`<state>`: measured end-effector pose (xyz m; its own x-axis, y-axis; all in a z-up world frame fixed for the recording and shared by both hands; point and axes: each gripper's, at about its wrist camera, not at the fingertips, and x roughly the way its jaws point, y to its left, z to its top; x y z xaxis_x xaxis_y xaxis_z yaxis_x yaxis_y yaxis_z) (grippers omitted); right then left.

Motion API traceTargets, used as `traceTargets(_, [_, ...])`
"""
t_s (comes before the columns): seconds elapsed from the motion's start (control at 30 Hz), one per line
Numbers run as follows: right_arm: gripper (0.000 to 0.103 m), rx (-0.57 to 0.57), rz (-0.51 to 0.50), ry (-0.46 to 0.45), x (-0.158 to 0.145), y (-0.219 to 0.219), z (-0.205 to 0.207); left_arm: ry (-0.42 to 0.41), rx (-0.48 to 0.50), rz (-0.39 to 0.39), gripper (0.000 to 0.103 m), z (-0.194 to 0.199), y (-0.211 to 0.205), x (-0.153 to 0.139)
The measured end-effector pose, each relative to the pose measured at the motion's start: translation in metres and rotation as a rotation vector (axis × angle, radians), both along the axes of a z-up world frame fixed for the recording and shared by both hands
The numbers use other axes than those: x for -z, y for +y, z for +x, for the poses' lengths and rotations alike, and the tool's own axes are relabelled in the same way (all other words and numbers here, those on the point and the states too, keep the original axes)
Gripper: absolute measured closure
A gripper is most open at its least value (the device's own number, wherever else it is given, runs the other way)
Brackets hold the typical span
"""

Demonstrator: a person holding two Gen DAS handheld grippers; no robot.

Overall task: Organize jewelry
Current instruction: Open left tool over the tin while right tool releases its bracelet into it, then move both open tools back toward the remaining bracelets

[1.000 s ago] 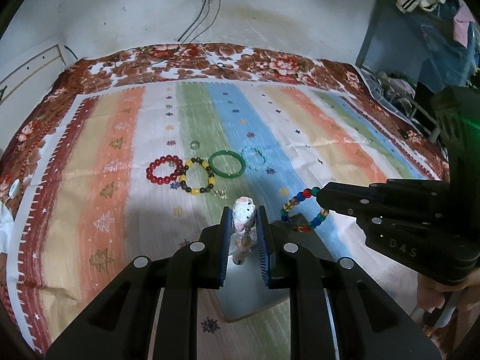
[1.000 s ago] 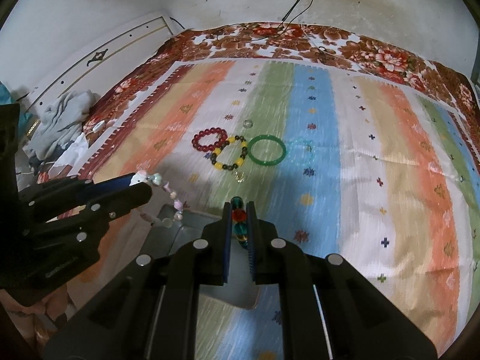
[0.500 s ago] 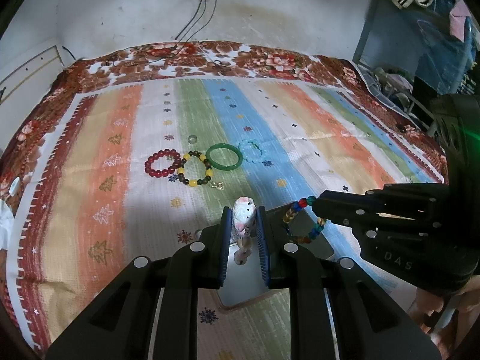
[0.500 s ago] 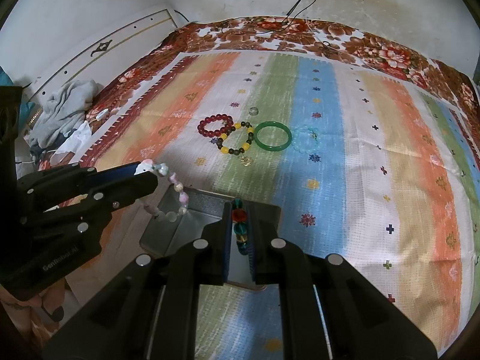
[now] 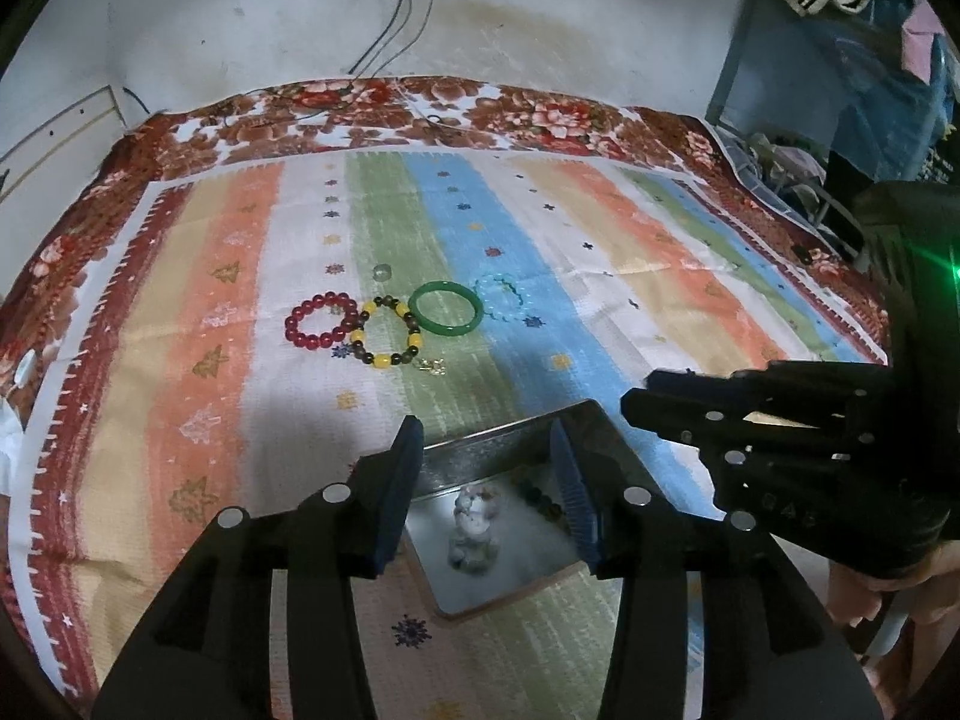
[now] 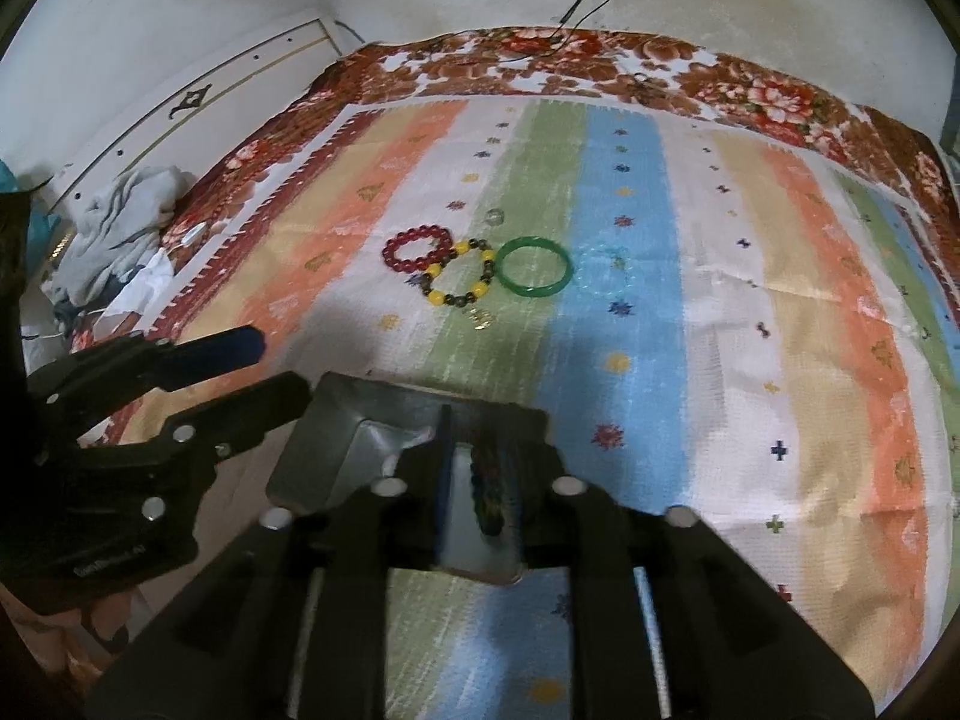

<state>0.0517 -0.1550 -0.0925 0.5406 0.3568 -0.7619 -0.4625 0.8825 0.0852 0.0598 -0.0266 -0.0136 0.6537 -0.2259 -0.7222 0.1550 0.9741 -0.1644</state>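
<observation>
A grey metal tray [image 5: 510, 576] [image 6: 336, 450] lies on the striped cloth at the near edge. A pale pink bead bracelet [image 5: 474, 531] lies in it, under my open left gripper [image 5: 489, 450]. A multicoloured bead bracelet [image 6: 487, 495] [image 5: 543, 501] lies in the tray between the parted fingers of my right gripper [image 6: 489, 426], which is open. Farther out lie a red bead bracelet [image 5: 321, 321] [image 6: 417, 249], a yellow-and-brown bead bracelet [image 5: 387, 339] [image 6: 462, 273], a green bangle [image 5: 447, 309] [image 6: 534, 267], a pale teal bracelet [image 5: 498, 297] and a small clear ring [image 5: 382, 271].
A small gold charm [image 5: 432, 367] [image 6: 480, 317] lies near the yellow bracelet. A pile of clothes [image 6: 114, 228] lies off the cloth's left side. A blue cabinet with clothes [image 5: 840, 60] stands at the right. Cables hang on the back wall [image 5: 396, 18].
Both grippers have opened over the tray. The pink bracelet and the multicoloured bracelet have dropped from the fingers into the tray.
</observation>
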Motion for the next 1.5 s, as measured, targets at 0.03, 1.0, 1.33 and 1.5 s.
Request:
traceTargets(0.03, [0.074, 0.001, -0.002, -0.004, 0.0, -0.001, 0.0, 0.001, -0.006, 0.001, 0.059, 0.0, 0.001, 0.0])
traceTargets(1.0, [0.064, 0.078, -0.013, 0.004, 0.01, -0.002, 0.072, 0.001, -0.135, 0.173, 0.048, 0.054, 0.023, 0.009])
traceTargets(1.33, [0.057, 0.086, 0.003, 0.045, 0.017, 0.002, 0.104, 0.022, -0.144, 0.182, 0.045, 0.075, 0.033, 0.015])
traceTargets(1.5, [0.054, 0.101, 0.002, 0.072, 0.022, 0.003, 0.121, 0.044, -0.159, 0.176, 0.043, 0.093, 0.043, 0.019])
